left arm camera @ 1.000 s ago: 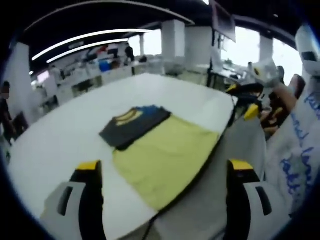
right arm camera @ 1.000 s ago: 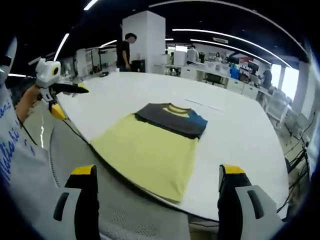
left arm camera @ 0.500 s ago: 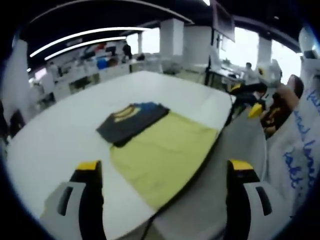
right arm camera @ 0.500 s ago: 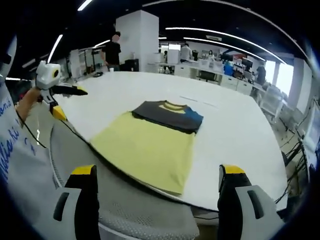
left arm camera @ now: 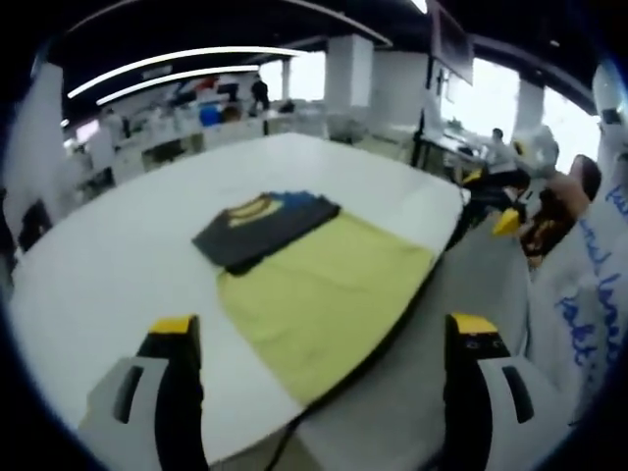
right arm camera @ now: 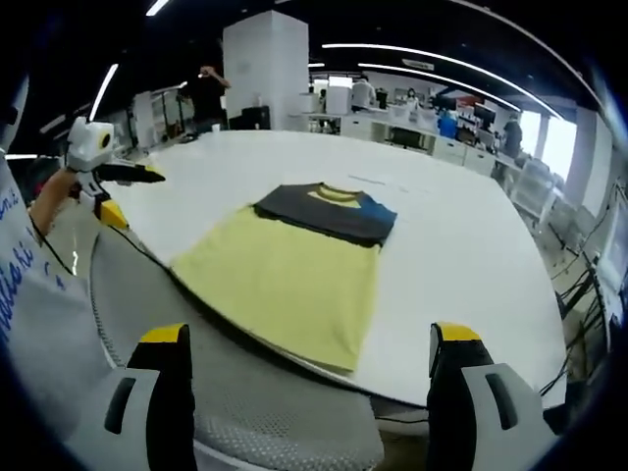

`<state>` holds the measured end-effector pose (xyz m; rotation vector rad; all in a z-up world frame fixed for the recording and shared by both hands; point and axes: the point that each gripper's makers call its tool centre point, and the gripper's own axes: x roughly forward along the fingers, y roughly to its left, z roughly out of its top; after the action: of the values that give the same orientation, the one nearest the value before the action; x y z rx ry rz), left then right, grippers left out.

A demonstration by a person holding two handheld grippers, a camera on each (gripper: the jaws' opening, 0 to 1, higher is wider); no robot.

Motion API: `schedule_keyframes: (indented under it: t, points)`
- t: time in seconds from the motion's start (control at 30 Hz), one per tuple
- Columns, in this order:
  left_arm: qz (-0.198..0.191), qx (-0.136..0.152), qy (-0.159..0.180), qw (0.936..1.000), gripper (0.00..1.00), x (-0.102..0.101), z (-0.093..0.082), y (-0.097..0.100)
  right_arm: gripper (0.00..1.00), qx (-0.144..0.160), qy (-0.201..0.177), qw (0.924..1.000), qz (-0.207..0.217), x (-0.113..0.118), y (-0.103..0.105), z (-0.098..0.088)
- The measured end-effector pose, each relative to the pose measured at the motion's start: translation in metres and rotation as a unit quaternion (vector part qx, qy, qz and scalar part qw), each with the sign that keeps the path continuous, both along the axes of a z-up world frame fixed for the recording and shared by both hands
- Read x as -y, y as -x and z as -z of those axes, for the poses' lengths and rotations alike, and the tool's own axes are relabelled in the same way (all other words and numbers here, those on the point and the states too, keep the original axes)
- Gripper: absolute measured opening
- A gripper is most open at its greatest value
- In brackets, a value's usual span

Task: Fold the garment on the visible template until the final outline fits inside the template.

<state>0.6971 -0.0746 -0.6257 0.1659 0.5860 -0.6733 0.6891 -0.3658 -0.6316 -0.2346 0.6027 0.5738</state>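
My left gripper hangs back from the white table with its yellow-tipped jaws spread wide and nothing between them, and my right gripper is the same, jaws wide apart and bare. On the smooth, matte tabletop lies the yellow template, a flat rectangular sheet with one corner at the table's rounded near edge. The folded garment rests at the template's far end, a compact dark grey rectangle of soft cloth with a yellow collar and a strip of blue along one side; part of it seems to reach past the template onto the white surface. In the right gripper view the garment lies flat with neat straight edges, and below the table's edge is a grey mesh chair seat.
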Motion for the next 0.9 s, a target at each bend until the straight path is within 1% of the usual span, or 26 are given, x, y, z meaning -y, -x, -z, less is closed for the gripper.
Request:
schedule_keyframes:
  t: [0.1, 0.23, 0.33, 0.43, 0.53, 0.63, 0.7, 0.73, 0.77, 0.87, 0.9]
  points:
    - [0.002, 0.004, -0.002, 1.0000, 0.99, -0.002, -0.001, 0.000, 1.00, 0.010, -0.001, 0.9999, -0.004, -0.004, -0.008, -0.005]
    - [-0.008, 0.003, -0.004, 1.0000, 0.99, -0.006, 0.000, -0.003, 1.00, 0.010, 0.001, 0.9998, -0.014, -0.008, -0.011, -0.005]
    - [-0.017, 0.006, 0.012, 0.9998, 0.99, -0.006, 0.001, -0.004, 1.00, 0.003, -0.002, 0.9998, -0.018, -0.009, -0.012, -0.001]
    - [-0.035, -0.013, 0.012, 0.9992, 0.99, -0.010, 0.011, -0.003, 1.00, -0.002, 0.006, 0.9997, -0.023, -0.007, -0.012, 0.003]
    - [-0.036, -0.018, 0.013, 0.9991, 0.99, -0.011, 0.015, -0.001, 1.00, -0.010, 0.003, 0.9995, -0.030, -0.008, -0.011, 0.007]
    - [-0.039, -0.028, 0.015, 0.9987, 0.98, -0.014, 0.021, -0.001, 1.00, -0.017, 0.008, 0.9992, -0.036, -0.011, -0.012, 0.013]
    - [-0.040, -0.034, 0.018, 0.9984, 0.95, -0.015, 0.025, -0.003, 1.00, -0.019, 0.008, 0.9991, -0.038, -0.013, -0.012, 0.014]
    - [-0.040, -0.044, 0.029, 0.9978, 0.93, -0.015, 0.028, -0.004, 1.00, -0.022, 0.006, 0.9989, -0.040, -0.014, -0.012, 0.015]
    - [-0.040, -0.053, 0.032, 0.9973, 0.90, -0.016, 0.031, -0.003, 1.00, -0.023, 0.006, 0.9989, -0.041, -0.015, -0.011, 0.016]
    - [-0.050, -0.064, 0.021, 0.9965, 0.79, -0.023, 0.041, -0.005, 1.00, -0.027, 0.004, 0.9985, -0.046, -0.017, -0.010, 0.018]
    - [-0.050, -0.068, 0.020, 0.9963, 0.78, -0.023, 0.044, -0.004, 1.00, -0.028, 0.002, 0.9984, -0.048, -0.018, -0.009, 0.019]
